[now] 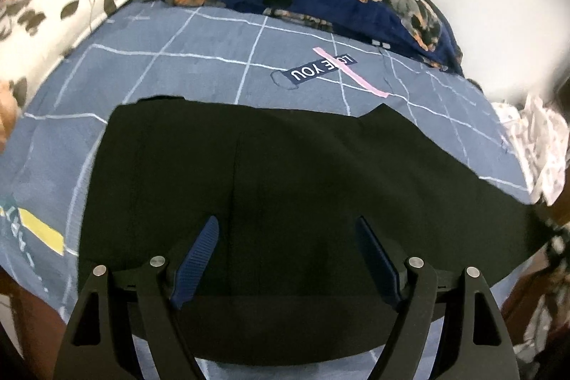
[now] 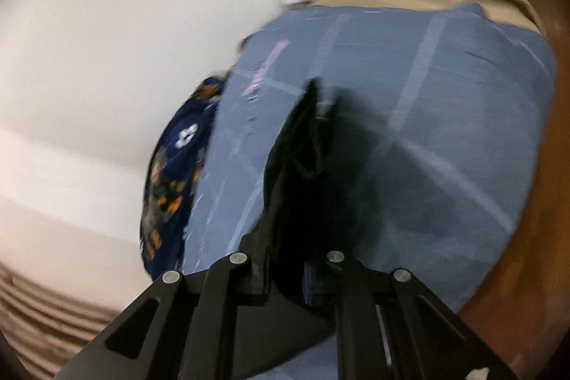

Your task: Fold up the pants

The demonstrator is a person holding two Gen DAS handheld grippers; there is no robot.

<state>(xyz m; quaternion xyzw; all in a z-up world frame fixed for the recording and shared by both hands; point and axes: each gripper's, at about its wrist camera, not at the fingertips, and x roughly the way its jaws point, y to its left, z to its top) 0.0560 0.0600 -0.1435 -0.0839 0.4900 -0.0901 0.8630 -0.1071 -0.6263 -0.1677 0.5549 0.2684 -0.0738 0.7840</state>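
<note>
Grey-blue grid bedsheet (image 1: 171, 66) carries black pants (image 1: 285, 173), spread flat across it. Right gripper (image 2: 290, 212) clamped on raised pants edge (view blurred), fold apparently starting. Left gripper (image 1: 286, 259) hovers above cloth, jaws apart, empty. Next: carry gripped edge across, lay flat

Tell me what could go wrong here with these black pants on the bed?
The right gripper pinches only a bunched edge of the pants, so the cloth could slip free as it is lifted. The left gripper hangs open over the pants, pinning nothing, so the whole garment might drag across the sheet instead of folding. The fold may also land crooked.
</note>
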